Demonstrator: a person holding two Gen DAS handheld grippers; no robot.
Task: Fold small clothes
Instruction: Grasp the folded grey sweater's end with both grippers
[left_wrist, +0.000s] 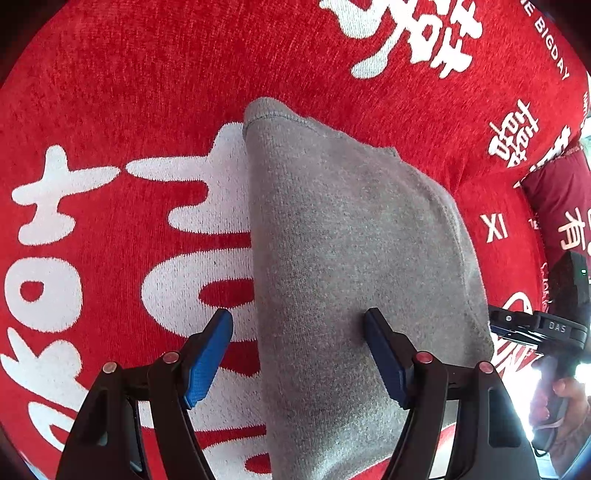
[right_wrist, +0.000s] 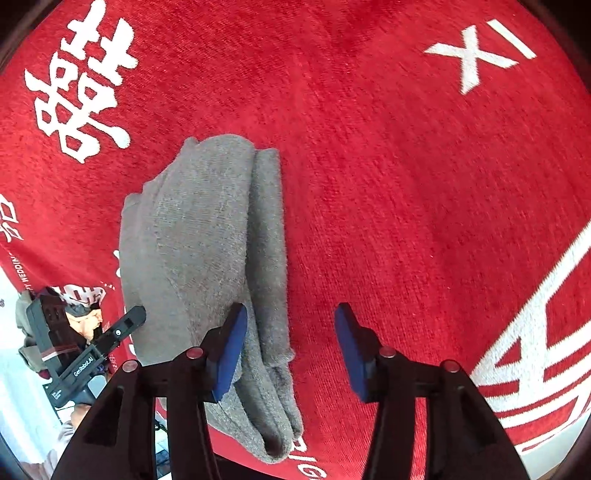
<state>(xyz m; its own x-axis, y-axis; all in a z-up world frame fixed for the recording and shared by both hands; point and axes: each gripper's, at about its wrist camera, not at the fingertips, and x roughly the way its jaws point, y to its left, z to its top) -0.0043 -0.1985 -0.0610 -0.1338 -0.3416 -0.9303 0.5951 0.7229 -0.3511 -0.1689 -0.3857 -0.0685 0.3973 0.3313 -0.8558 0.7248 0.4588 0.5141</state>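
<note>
A small grey knit garment lies folded in layers on a red cloth with white characters. My left gripper is open above it, one blue pad over the red cloth, the other over the grey fabric. In the right wrist view the grey garment lies left of centre, its folded edges stacked on the right side. My right gripper is open and empty, its left pad over the garment's edge, its right pad over bare red cloth. The other gripper shows in each view: the right one, the left one.
The red cloth covers the whole work surface. A dark red cushion with white characters sits at the far right of the left wrist view. The person's hand holds the right gripper's handle.
</note>
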